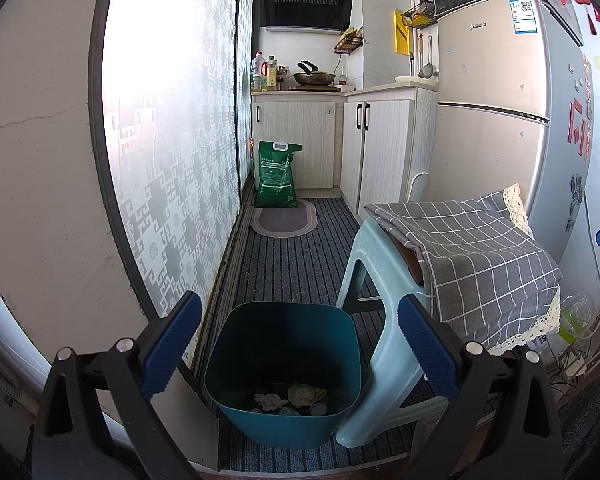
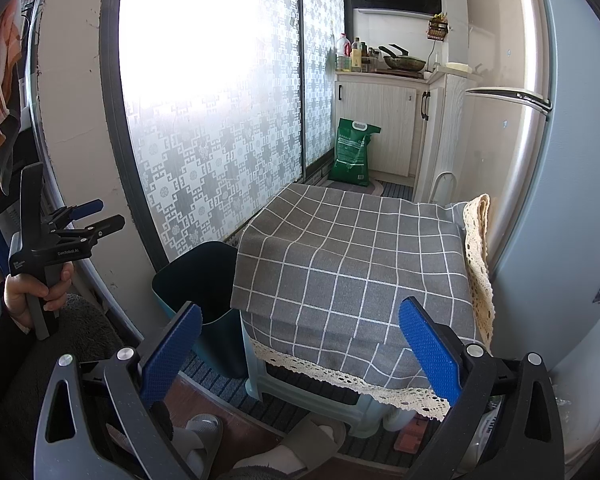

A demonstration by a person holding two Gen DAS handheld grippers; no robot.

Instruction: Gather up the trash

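Half the bin hidden — behind checked cloth.

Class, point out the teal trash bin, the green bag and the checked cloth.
teal trash bin (image 1: 260, 420), left wrist view, front wall.
green bag (image 1: 276, 176), left wrist view, printed front.
checked cloth (image 2: 352, 260), right wrist view, flat top.
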